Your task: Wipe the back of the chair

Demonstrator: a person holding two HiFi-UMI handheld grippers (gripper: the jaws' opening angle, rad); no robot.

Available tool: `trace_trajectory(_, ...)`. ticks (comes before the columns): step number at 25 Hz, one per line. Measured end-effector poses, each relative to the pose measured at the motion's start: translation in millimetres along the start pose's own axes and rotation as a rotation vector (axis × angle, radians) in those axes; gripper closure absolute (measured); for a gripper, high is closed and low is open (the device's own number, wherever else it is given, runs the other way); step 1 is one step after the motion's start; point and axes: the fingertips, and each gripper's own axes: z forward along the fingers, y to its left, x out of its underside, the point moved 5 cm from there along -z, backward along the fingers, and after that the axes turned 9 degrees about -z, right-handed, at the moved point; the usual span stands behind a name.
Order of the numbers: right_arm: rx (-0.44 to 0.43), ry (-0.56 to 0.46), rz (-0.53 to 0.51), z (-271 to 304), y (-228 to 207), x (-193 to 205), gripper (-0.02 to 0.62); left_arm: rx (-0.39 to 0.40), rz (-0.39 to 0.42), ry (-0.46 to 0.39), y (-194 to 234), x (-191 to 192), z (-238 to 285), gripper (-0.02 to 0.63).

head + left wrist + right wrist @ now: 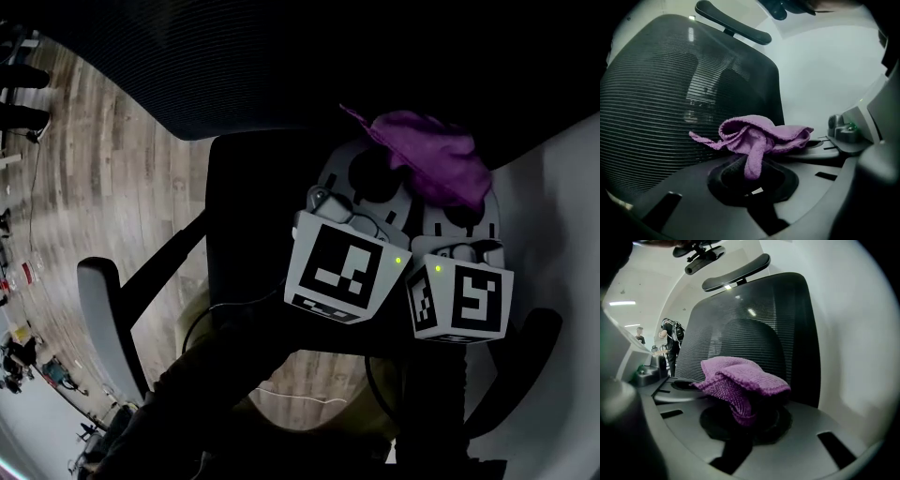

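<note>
Laid with grey-brown wood planks point(103, 159) across the left of the head view, giving way to paler ground at the near left. Closed on the right by a plain white wall point(562, 187), bare and evenly lit. Furnished with a black mesh chair point(234, 75) just beside that wall. Lit from above by long ceiling strip lights point(621, 303), seen far left in the right gripper view. Far left too, two people point(670, 341) standing, small and dim.
</note>
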Motion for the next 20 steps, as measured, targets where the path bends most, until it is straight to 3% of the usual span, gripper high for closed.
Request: trace_trajectory(20,-0.200,-0.039,-0.070,46,103,-23,0.549,-0.191,-0.069,-0.082,88,3,-75,0.565)
